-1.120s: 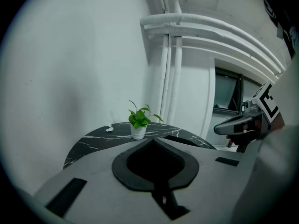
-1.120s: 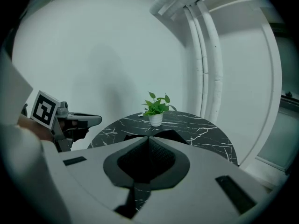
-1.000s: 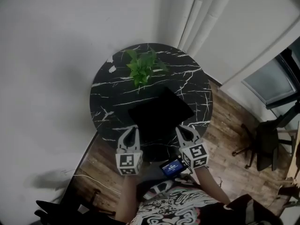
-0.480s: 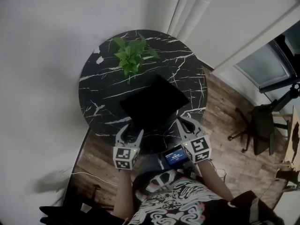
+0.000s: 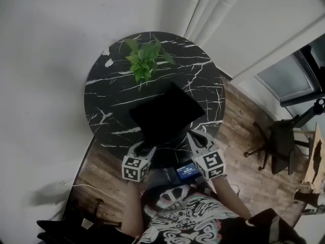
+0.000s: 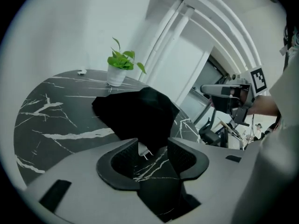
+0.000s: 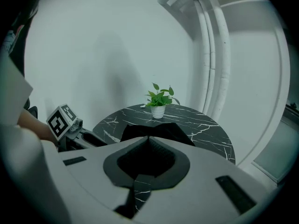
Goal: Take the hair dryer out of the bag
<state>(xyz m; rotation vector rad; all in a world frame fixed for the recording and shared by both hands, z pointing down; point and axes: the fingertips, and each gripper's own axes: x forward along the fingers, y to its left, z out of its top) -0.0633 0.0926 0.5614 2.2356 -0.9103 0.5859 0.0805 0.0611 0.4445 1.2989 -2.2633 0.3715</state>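
A black bag (image 5: pixel 167 113) lies slumped on the round black marble table (image 5: pixel 101 100). The hair dryer stays hidden inside it. Only a white plug (image 6: pixel 142 150) pokes out at the bag's (image 6: pixel 140 111) near edge. My left gripper (image 5: pixel 143 150) sits low at that edge with its jaws opening. In the left gripper view the plug shows in the gap of the left gripper (image 6: pixel 152 146), and the pads are not touching it. My right gripper (image 5: pixel 195 137) hovers at the bag's near right edge. The right gripper (image 7: pixel 148 139) is shut and holds nothing, with the bag (image 7: pixel 159 129) just beyond it.
A small potted plant (image 5: pixel 144 60) stands at the table's far side, behind the bag. White walls and pipes close in the corner beyond. Wood floor lies on the right with an office chair (image 5: pixel 279 146). A small lit screen (image 5: pixel 188 172) hangs at the person's chest.
My left gripper went from shut to open and sank toward the bag's near edge. My right gripper stayed shut in about the same place.
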